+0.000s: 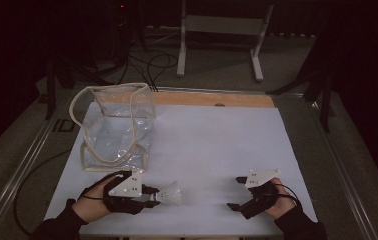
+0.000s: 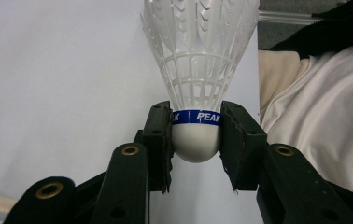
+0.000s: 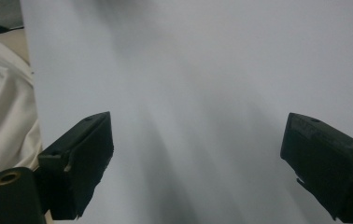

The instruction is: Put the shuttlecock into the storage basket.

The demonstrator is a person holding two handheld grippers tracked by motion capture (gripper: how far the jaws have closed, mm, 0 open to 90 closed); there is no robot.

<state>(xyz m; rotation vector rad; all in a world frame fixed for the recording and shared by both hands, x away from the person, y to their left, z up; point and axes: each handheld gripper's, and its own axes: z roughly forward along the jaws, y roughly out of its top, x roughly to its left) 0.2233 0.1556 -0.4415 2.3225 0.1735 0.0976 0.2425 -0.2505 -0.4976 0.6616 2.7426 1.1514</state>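
Left gripper view: left gripper (image 2: pixel 195 140) pinches a shuttlecock (image 2: pixel 198 70) (blue band reads "PEAK"); right gripper (image 1: pixel 238 192) spread.

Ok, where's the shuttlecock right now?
In the high view the shuttlecock is at the near left of the table, clamped by its cork in the left gripper, just in front of the clear bag.

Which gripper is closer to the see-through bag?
Left. The left gripper, shut on the shuttlecock, sits just in front of the clear bag. The right gripper, open, sits farther away toward the table's right front.
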